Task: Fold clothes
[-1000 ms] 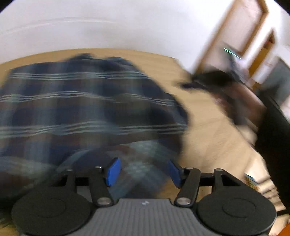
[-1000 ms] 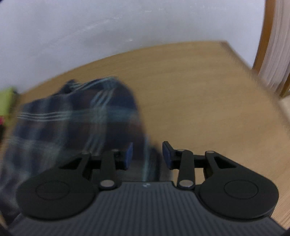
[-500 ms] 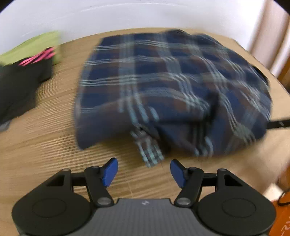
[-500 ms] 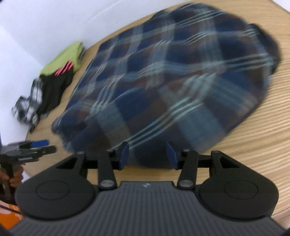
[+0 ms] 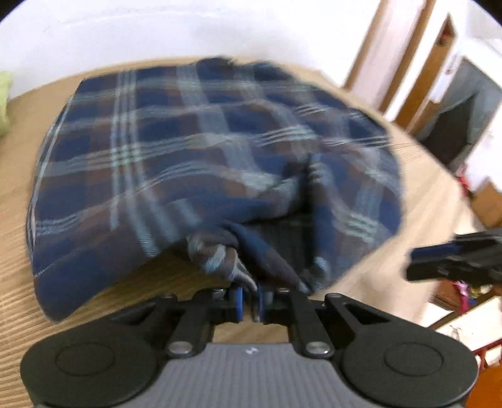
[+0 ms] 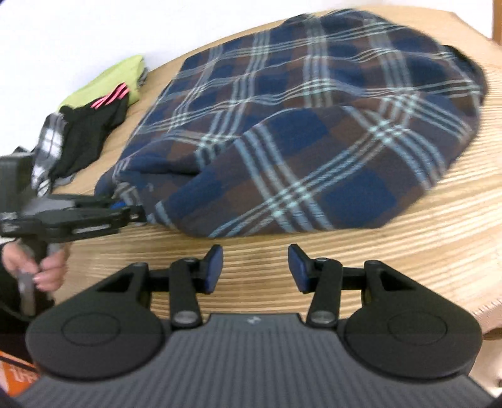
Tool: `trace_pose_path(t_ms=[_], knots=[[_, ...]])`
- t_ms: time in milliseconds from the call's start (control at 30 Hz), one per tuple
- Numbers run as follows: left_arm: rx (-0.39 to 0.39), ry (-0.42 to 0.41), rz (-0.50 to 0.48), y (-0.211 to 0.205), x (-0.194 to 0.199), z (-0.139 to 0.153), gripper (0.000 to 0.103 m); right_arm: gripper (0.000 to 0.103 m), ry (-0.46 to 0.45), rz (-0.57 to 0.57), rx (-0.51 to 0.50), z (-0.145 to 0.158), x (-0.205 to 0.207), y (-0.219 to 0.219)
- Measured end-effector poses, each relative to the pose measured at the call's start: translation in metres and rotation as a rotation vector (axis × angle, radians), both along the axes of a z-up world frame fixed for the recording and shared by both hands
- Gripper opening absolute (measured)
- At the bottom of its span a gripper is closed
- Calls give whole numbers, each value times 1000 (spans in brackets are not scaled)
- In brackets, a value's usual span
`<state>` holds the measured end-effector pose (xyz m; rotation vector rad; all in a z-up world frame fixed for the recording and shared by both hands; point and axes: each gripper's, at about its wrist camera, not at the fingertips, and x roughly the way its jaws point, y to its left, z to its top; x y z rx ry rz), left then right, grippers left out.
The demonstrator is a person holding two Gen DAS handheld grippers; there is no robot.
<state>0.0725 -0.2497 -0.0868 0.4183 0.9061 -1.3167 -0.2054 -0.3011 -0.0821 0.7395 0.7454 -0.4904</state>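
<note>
A blue and brown plaid shirt (image 6: 313,125) lies bunched in a loose heap on the wooden table (image 6: 313,266), taking up most of its middle. The left tongs (image 5: 249,296) are pinched nearly closed on a fold of cloth at the shirt's near edge. The right tongs (image 6: 255,266) stand wide and hold nothing, over bare wood just short of the shirt's hem. A green cloth (image 6: 106,80) and a black garment (image 6: 88,131) lie together near the table's far left edge.

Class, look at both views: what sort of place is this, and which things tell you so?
Probably a room in a home: a wooden table against a white wall, a plaid shirt and other clothes on it, and wood-framed doorways behind.
</note>
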Motion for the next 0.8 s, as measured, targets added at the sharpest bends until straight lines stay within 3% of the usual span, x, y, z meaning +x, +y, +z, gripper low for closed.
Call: trace_pose_path(t_ms=[200,300,400,500,700,733,800], knots=[[-63,88,-30,52,-38,41,9,52,-103,-140,130,-7,-23,-11],[-95,144,-30,66,-55,54,9,60,-141,-181,180,-13,-31,-17],[-84,132,-9,71,-73,56,10,60,-116,-238,111,-22,-34,-20],[-51,123,41,74,-83,51,11,63,-68,-337,-24,-31,-38,-27],[-43,120,77,71,-97,47,12,70,-149,-345,-94,-50,-13,-45],[-40,116,82,70,-98,47,14,54,-135,-339,-115,-51,-6,-46],[-34,97,105,73,-98,49,16,12,-115,-334,-97,-52,3,-51]])
